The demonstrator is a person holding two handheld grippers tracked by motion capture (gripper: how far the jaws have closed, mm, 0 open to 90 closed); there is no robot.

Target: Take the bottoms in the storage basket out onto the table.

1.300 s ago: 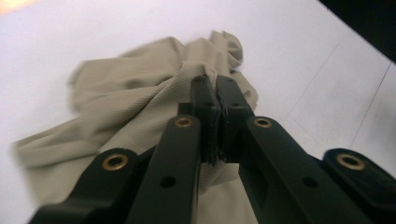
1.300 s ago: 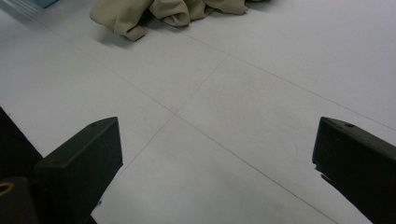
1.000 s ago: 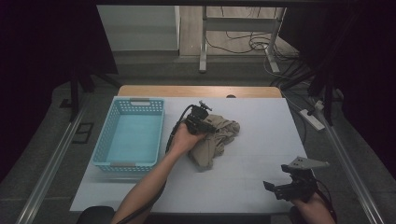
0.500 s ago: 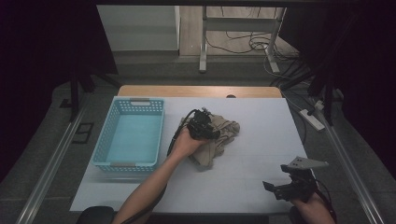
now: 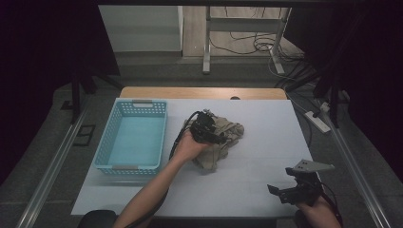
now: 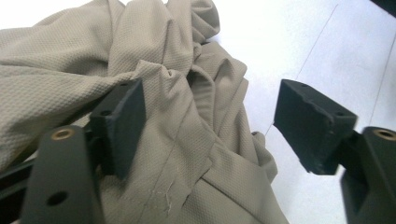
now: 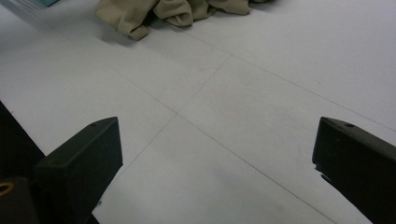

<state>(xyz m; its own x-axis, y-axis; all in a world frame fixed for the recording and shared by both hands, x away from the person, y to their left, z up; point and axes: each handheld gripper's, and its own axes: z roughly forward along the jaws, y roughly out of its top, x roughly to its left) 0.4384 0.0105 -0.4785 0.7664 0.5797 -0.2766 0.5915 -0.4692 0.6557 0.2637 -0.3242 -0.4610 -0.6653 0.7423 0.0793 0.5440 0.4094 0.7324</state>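
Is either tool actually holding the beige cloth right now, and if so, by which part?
Nothing is held. The left tool has just been opening over the beige cloth, with folds between the jaws but unpinched. The right tool is open over bare table.

We see a beige cloth [image 6: 187,140] of fine dimpled weave, soft and creased. The surface [image 7: 243,116] looks matt white, smooth, with thin seams. The blue basket [image 5: 132,140] is perforated plastic; the far edge [image 5: 199,93] shows bare wood.

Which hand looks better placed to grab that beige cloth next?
Probably the left. Its claw sits on the cloth, jaws just opened with fabric between them. The right claw is open near the table's front edge, well away from the cloth.
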